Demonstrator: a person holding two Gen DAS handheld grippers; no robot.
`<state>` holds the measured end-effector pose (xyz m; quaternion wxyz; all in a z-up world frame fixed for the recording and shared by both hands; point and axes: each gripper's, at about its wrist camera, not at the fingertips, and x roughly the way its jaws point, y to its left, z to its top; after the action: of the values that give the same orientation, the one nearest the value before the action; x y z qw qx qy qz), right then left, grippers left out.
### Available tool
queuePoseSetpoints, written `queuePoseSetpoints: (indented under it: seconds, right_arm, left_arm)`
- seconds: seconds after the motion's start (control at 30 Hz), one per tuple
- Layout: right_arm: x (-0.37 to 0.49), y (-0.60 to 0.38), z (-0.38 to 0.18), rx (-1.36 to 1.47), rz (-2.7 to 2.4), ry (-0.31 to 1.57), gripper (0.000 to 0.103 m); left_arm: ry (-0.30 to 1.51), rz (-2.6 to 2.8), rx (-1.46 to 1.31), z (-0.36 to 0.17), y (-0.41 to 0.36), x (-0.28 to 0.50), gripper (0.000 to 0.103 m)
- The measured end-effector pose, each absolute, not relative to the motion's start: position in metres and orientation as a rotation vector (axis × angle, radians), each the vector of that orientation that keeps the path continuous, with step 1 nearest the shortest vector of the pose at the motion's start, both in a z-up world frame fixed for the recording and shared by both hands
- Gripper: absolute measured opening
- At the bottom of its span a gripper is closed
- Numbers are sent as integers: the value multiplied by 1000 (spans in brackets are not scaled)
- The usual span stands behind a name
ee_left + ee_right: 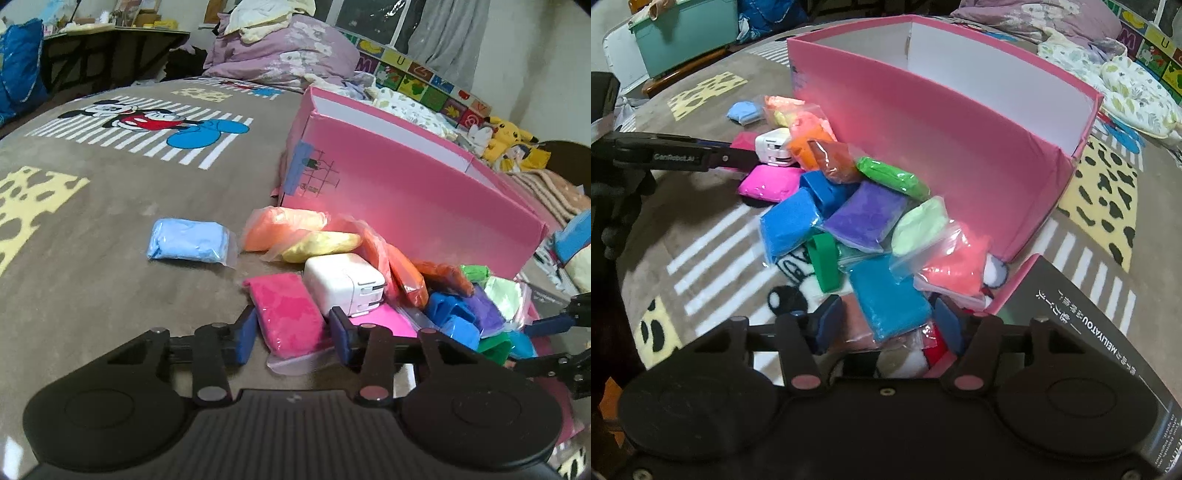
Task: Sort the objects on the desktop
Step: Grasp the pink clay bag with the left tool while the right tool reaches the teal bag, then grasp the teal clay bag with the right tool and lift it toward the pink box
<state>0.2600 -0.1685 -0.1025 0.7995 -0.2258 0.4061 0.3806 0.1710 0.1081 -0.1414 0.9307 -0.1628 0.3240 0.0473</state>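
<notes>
A pile of bagged clay packs lies on the blanket beside an open pink box (406, 184), which also shows in the right wrist view (942, 122). My left gripper (291, 332) is open, its fingers either side of a magenta clay pack (288, 314), just short of a white charger (343, 284). My right gripper (890, 325) is open around the near end of a teal clay pack (886, 295). Blue (786, 225), purple (864, 214), green (894, 177) and coral (953, 266) packs lie ahead. The left gripper's finger (701, 157) reaches in by the charger (774, 147).
A light blue pack (188, 240) lies apart on the Mickey blanket (92, 206). Orange (280, 229) and yellow (321, 245) packs lean by the box. A black box lid (1089, 332) stands at the right. Bedding (280, 48) and plush toys (506, 140) lie behind.
</notes>
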Motion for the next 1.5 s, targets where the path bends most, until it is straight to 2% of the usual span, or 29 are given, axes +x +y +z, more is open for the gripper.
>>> queuePoseSetpoints:
  seconds: [0.1, 0.2, 0.3, 0.37, 0.4, 0.5, 0.73, 0.77, 0.8, 0.83, 0.9, 1.2, 1.5]
  right_arm:
    - [260, -166, -103, -484, 827, 883, 56]
    - [259, -163, -102, -481, 887, 936, 49]
    - [253, -158, -99, -502, 926, 954, 49]
    - [252, -157, -99, -502, 909, 941, 49]
    - [254, -157, -100, -495, 896, 939, 49]
    - [258, -157, -103, -477, 875, 942, 51]
    - [254, -150, -105, -497, 860, 911, 51]
    - [255, -149, -105, -495, 856, 916, 50]
    - [256, -149, -105, -492, 854, 920, 47]
    - [257, -148, -104, -492, 853, 925, 41]
    - [258, -147, -101, -494, 851, 933, 38]
    - [259, -159, -82, -455, 836, 932, 36]
    - [261, -174, -38, -364, 813, 857, 36]
  left_arm:
    - [660, 70, -339, -139, 112, 167, 38]
    - [672, 4, -345, -132, 114, 156, 38]
    - [710, -43, -280, -127, 111, 148, 40]
    - [729, -22, -249, -130, 109, 148, 47]
    - [732, -9, -241, -132, 108, 149, 55]
    - [720, 29, -199, -132, 102, 150, 57]
    - [688, 62, -100, -133, 83, 146, 57]
    - [689, 63, -93, -135, 83, 146, 55]
    - [689, 61, -90, -136, 83, 147, 45]
    - [691, 57, -94, -137, 84, 147, 43]
    - [687, 48, -114, -138, 89, 147, 41]
    - [595, 40, -209, -132, 96, 138, 40]
    - [559, -16, -175, -129, 73, 132, 40]
